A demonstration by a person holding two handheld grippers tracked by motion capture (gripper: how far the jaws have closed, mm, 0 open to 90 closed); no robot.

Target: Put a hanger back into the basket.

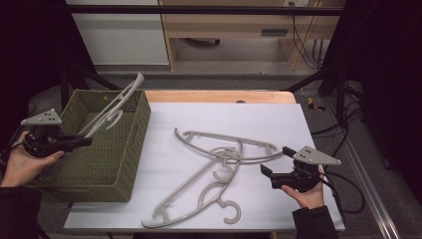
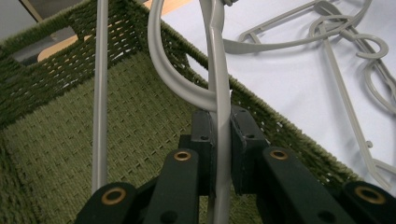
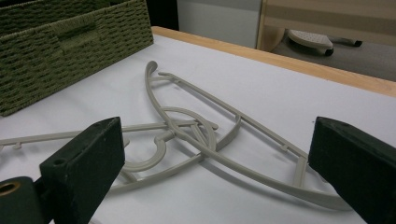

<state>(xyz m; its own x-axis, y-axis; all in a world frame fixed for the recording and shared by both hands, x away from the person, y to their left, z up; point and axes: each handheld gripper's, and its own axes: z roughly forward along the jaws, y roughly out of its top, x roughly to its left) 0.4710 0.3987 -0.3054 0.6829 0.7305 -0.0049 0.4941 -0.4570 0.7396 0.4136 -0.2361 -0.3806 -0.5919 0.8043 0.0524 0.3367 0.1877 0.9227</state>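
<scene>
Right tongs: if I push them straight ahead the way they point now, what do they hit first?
Most likely the grey hangers piled on the white table, straight ahead between the open right tongs. The green basket sits farther off to one side. Depth is hard to judge.

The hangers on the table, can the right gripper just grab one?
Probably yes. The right gripper is open and empty, pointing at the hangers, which lie loose on the white table right in front of it. Nothing stands between. They are tangled, though, so one may drag another.
</scene>
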